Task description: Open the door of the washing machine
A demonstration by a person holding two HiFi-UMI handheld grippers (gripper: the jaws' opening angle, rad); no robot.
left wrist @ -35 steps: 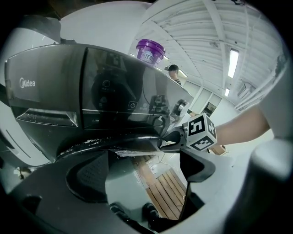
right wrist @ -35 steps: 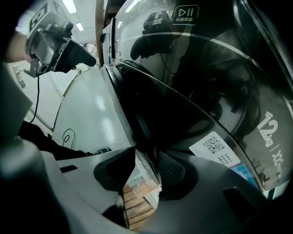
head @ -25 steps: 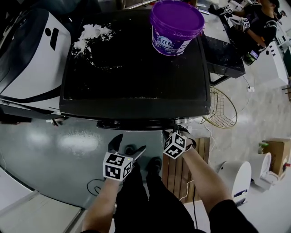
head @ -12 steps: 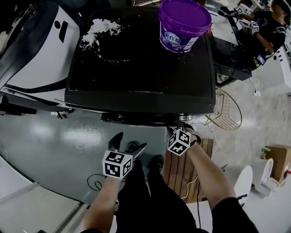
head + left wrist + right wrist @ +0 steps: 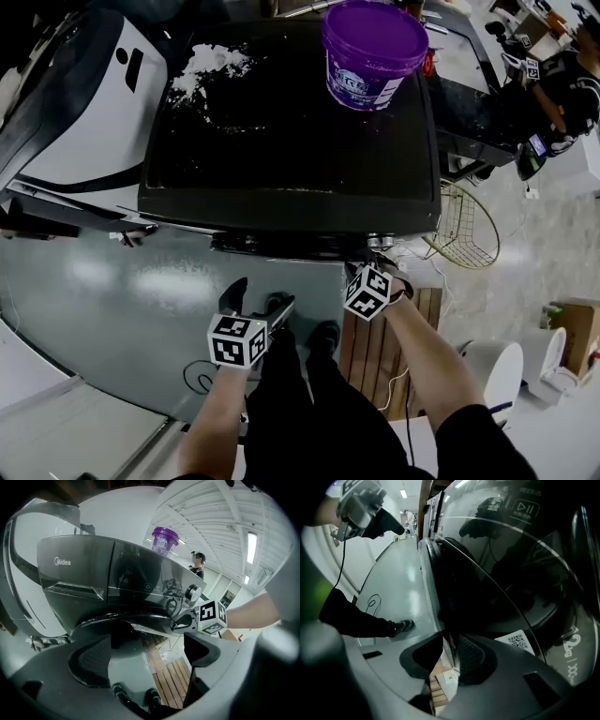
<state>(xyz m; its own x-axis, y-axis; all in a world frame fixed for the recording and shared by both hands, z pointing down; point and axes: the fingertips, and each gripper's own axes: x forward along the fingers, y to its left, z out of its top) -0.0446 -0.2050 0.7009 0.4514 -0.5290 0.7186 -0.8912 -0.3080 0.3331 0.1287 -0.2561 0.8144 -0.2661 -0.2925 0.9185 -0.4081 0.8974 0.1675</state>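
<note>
The dark washing machine (image 5: 291,122) stands below me, its round door (image 5: 291,246) bulging under the front edge. My right gripper (image 5: 375,261) reaches down to the door's right side. In the right gripper view its jaws (image 5: 452,656) are shut on the thin rim of the door (image 5: 487,588), beside the dark glass. My left gripper (image 5: 261,298) hangs in front of the machine, apart from the door, with its fingers spread. The left gripper view shows the left gripper (image 5: 145,653) open with only floor between the jaws, and the door (image 5: 122,623) ahead.
A purple bucket (image 5: 368,52) and spilled white powder (image 5: 211,66) sit on the machine's top. A white machine (image 5: 75,103) stands to the left, a wire basket (image 5: 464,225) and a wooden pallet (image 5: 375,347) to the right. My shoes (image 5: 323,333) are close below the door.
The left gripper has drifted slightly to the left in front of the machine. The right gripper stays at the door's rim.
</note>
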